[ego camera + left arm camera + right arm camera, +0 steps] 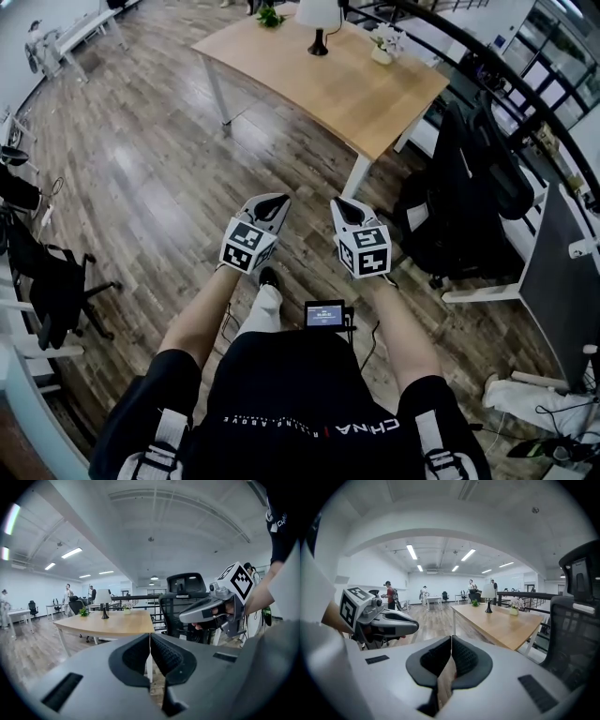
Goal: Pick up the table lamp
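Gripper views alone show left gripper and right gripper jaws together, empty, head view shows lamp on table, well apart.

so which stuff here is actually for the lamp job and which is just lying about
For the job:
- table lamp, standing on the wooden table
- left gripper, shut and empty
- right gripper, shut and empty

Just lying about:
- small green plant on the table
- white pot of flowers on the table
- black office chair beside the table

White-shaded table lamp, tan desk
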A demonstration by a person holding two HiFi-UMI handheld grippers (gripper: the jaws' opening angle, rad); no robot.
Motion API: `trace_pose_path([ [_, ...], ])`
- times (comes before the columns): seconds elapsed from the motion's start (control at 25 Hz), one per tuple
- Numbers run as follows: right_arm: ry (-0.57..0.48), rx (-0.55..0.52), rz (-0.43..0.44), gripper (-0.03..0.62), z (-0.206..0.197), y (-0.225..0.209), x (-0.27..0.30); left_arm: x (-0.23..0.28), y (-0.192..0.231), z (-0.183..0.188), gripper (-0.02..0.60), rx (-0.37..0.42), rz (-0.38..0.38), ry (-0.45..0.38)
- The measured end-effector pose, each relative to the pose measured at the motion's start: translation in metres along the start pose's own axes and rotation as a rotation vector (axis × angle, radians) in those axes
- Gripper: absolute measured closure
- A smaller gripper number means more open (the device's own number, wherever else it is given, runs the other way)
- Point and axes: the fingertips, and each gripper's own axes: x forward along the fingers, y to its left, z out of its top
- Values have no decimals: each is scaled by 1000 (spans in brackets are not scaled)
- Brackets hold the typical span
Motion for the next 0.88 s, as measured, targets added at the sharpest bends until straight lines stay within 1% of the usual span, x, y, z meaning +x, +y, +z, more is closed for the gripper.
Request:
trace_pose_path([
  [0.12, 10, -7, -10, 562, 15, -7, 36, 21, 31, 1, 561, 6, -22, -4],
  [0.32, 25, -20, -38, 562, 48, -20, 98, 57, 101, 10, 561, -16, -50, -10],
  [0.52, 27, -17, -82, 562, 81, -33, 159, 80, 167, 27, 561, -5, -77, -31],
  [0.68, 23, -12, -101, 562, 103, -39, 204, 101, 215, 29, 561, 4, -96, -23],
  [0.8, 30, 17, -110, 562, 110, -52, 235, 121, 248, 33, 561, -6, -97, -23],
  [0.88, 45, 25, -111, 562, 109, -57, 252, 130, 261, 31, 561, -15, -112, -11],
])
